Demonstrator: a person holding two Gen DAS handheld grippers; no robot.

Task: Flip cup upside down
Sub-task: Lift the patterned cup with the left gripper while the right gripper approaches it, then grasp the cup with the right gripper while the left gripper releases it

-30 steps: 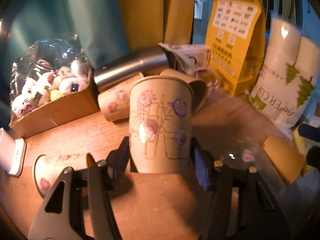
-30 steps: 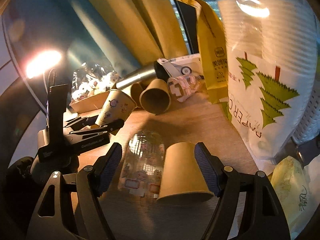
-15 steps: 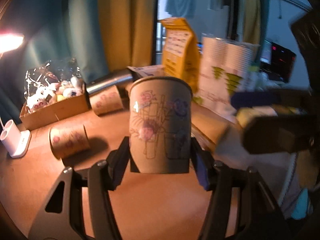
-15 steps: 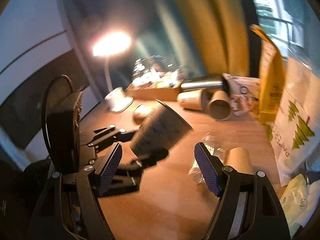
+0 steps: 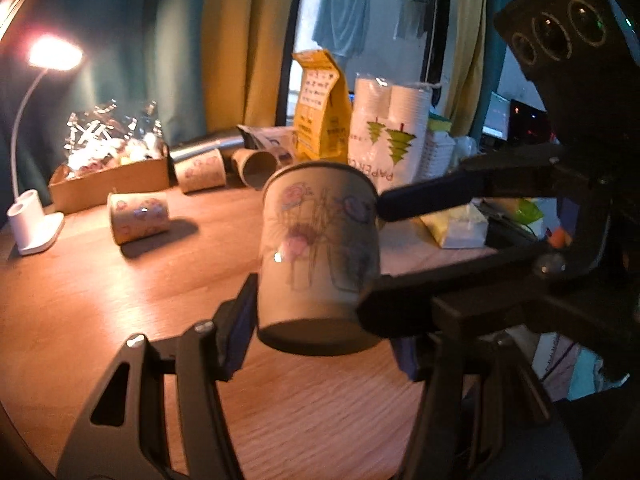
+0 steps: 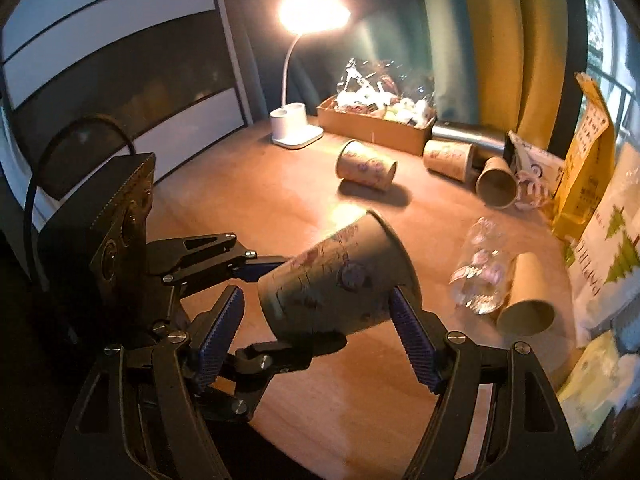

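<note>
A printed paper cup [image 5: 318, 258] is held above the wooden table [image 5: 100, 300], mouth away from the left camera. My left gripper [image 5: 320, 324] is shut on its base end. In the right wrist view the same cup [image 6: 340, 284] is tilted, mouth up and to the right, and lies between the open jaws of my right gripper [image 6: 316, 336]. The right gripper's fingers [image 5: 432, 200] reach in from the right on both sides of the cup; I cannot tell if they touch it.
Several paper cups lie on their sides: one near the lamp [image 6: 366, 166], two at the back [image 6: 448, 158], one plain [image 6: 524, 300] beside a clear plastic cup [image 6: 480, 280]. A white lamp base [image 6: 294, 126], a toy box [image 6: 376, 118], a yellow bag [image 5: 322, 120] and a paper-cup pack [image 5: 386, 140] line the back.
My left gripper lifted the cup off the table and pulled back. My right gripper left the plain cup, swung left and came around the held cup.
</note>
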